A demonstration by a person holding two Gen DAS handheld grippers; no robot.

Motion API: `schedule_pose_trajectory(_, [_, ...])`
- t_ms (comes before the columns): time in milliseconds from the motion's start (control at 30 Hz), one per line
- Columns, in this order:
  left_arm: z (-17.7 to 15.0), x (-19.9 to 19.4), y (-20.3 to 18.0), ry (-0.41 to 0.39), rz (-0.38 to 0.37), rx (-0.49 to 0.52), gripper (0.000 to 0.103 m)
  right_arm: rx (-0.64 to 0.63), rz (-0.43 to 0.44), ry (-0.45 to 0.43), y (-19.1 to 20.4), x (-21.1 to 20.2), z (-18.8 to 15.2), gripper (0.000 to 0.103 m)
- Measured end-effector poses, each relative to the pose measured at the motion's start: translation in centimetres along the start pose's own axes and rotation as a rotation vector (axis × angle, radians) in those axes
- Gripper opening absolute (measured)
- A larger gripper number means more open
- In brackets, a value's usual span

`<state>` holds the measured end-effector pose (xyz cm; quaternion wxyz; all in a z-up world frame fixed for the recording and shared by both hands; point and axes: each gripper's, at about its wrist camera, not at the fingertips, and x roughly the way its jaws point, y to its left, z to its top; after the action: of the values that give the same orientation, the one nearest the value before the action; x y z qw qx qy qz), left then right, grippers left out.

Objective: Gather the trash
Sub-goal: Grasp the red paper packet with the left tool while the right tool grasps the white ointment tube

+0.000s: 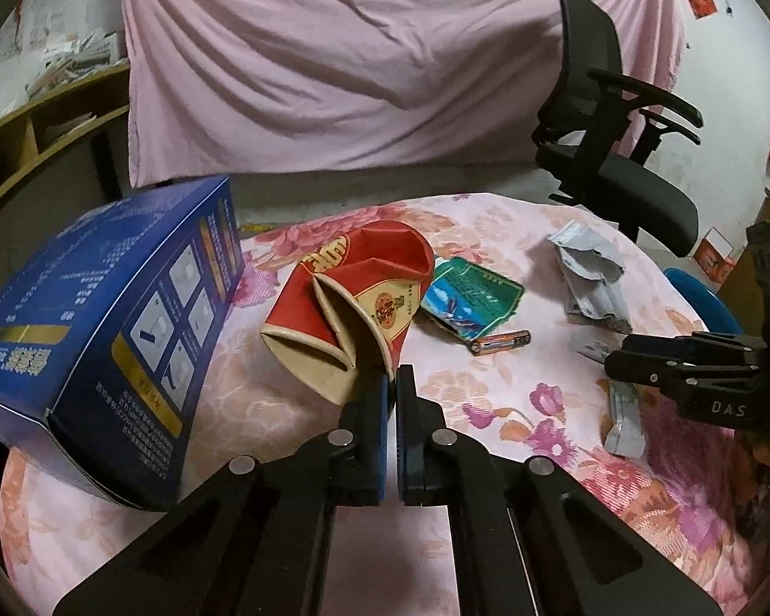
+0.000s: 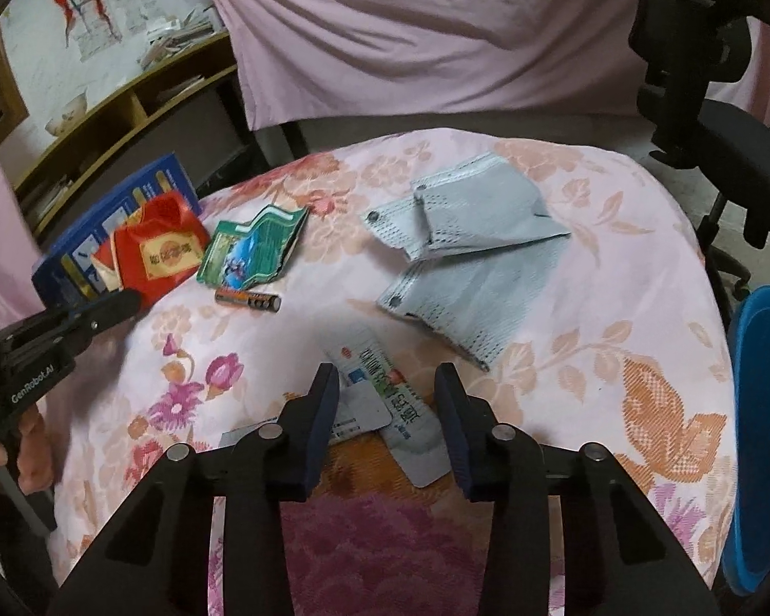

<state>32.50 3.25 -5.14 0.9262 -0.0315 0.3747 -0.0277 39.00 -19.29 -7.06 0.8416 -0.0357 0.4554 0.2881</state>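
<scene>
left gripper point(image 1: 394, 385) fingers pressed together, clamped on the near rim of the crushed red paper cup point(image 1: 354, 297). cup lies on its side on the floral tablecloth point(image 1: 292, 462), open mouth toward the camera, just beside the blue carton point(image 1: 108, 328) that sits tilted at the table's left edge. right gripper point(image 2: 387, 385) is spread wide, nothing between its pads, hovering low over a flat white sachet point(image 2: 385, 385) with green print, which lies over a small white card point(image 2: 357, 408); whether the pads touch the cloth cannot be told. in the left wrist view the right gripper point(image 1: 611, 359) comes in from the right edge, above that same sachet point(image 1: 622, 416).

past the cup: a torn green wrapper point(image 1: 469, 295) touching the cup's far side, and an aa battery point(image 1: 499, 341) just beside the wrapper's near edge. right wrist view shows the same battery point(image 2: 248, 300) lying in front of the green wrapper point(image 2: 251, 249), red cup point(image 2: 161, 251) to their left, left gripper point(image 2: 123, 305) at the cup.

farther right on the cloth, a crumpled grey face mask point(image 2: 467, 251), well apart from the cup. beyond the table: black office chair point(image 1: 621, 143), pink sheet point(image 1: 364, 51) hung across the back, wooden shelf point(image 1: 41, 128) with papers at left.
</scene>
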Motion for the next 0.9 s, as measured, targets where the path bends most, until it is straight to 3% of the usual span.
schedule_pose_trajectory(433, [-1.4, -1.7, -3.0, 0.008, -0.054, 0.007, 0.001, -0.019, 0.032, -0.001, 0.7, -1.5, -1.3, 0.035])
schedule_pose_trajectory(667, [-2.6, -2.0, -4.7, 0.049, -0.091, 0.008, 0.001, -0.011, -0.003, -0.001, 0.1, -2.1, -1.7, 0.034])
schedule_pose_trajectory(900, [-2.4, -1.9, -5.4, 0.058, -0.064, 0.015, 0.001, -0.037, -0.067, 0.029, 0.6, -0.5, -1.0, 0.033])
